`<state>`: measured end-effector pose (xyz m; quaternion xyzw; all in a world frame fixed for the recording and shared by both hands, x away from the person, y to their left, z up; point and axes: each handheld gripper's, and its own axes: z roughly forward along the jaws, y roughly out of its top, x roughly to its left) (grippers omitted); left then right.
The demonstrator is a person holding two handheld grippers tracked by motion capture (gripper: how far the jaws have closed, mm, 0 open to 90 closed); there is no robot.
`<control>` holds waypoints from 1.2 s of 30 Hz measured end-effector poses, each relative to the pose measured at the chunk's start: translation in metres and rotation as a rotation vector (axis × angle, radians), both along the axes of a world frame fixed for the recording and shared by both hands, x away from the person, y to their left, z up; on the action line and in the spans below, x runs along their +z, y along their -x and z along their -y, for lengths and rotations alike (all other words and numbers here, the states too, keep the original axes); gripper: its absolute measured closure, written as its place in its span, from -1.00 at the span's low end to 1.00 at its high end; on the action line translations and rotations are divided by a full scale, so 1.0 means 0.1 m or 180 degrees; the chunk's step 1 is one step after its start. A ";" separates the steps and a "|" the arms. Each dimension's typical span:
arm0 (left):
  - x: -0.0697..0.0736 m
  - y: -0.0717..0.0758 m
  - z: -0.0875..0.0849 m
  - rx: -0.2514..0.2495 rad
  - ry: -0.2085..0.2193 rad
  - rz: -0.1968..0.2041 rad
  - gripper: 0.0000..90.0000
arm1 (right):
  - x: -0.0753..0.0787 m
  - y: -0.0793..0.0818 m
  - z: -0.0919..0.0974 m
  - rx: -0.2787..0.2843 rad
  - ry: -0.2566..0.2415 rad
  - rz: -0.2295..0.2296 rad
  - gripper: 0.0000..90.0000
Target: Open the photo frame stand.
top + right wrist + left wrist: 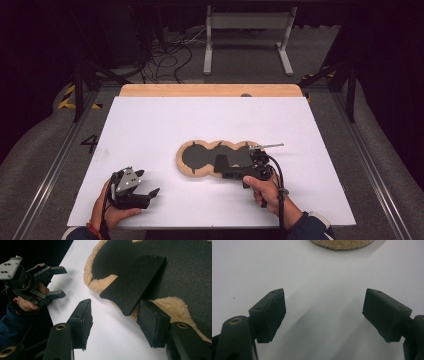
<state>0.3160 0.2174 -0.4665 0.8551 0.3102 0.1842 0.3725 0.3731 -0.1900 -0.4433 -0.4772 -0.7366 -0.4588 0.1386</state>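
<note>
Under the right gripper (223, 165), fleece mat's (196, 171) near edge hidden.

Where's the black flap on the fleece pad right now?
In the high view the black flap sticks out over the near edge of the fleece pad, mid-table, just left of the right gripper; the right gripper view shows it between open jaws.

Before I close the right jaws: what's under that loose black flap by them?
Under the black flap I see cream fleece at its left edge and the white table sheet below its lifted corner. Whatever lies beneath the flap's middle is covered. The right gripper stands open.
</note>
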 end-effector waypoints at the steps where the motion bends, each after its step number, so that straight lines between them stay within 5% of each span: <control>1: 0.00 -0.01 0.02 -0.0010 -0.0009 -0.0006 -0.57 | 0.00 0.00 0.00 -0.0009 -0.0020 -0.0021 -0.02; 13: -0.02 -0.09 0.18 -0.0128 0.0019 -0.0087 -0.57 | 0.03 -0.06 0.02 -0.0235 -0.0210 -0.0174 -0.09; 18: -0.02 -0.11 0.22 -0.0170 0.0035 -0.0097 -0.58 | -0.02 -0.13 0.04 -0.0336 -0.0398 -0.0382 -0.07; 30: 0.00 -0.11 0.24 -0.0193 0.0024 -0.0087 -0.60 | -0.07 -0.03 -0.02 -0.0130 -0.0508 -0.0623 -0.23; 36: -0.01 -0.26 0.32 -0.0229 0.0046 -0.0122 -0.61 | -0.08 -0.09 0.00 -0.0273 -0.0638 -0.0627 -0.18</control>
